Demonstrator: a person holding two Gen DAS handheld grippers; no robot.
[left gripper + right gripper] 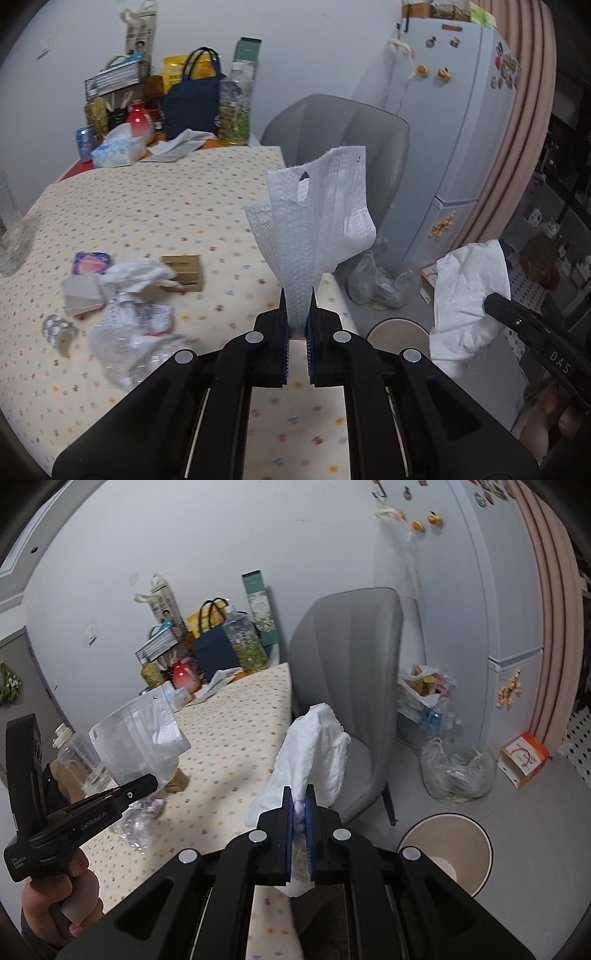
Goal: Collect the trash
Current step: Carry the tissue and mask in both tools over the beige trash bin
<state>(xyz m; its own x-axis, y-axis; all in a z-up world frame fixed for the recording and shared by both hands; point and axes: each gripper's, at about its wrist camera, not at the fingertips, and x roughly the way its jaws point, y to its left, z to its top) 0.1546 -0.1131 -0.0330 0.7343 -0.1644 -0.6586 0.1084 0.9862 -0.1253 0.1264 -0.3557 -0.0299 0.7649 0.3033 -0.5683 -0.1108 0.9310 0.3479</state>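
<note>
A white face mask (317,218) stands up from the left gripper (297,314), whose two fingers pinch its lower end above the edge of the table (147,206). A crumpled white tissue (314,753) is clamped the same way in the right gripper (300,805), held off the table's side in front of the grey chair (351,657). More trash lies on the dotted tablecloth: a crushed plastic bottle (129,339) and a small brown box (183,271). On the floor below stands a round bin (448,849), beside a clear plastic bag (458,771).
</note>
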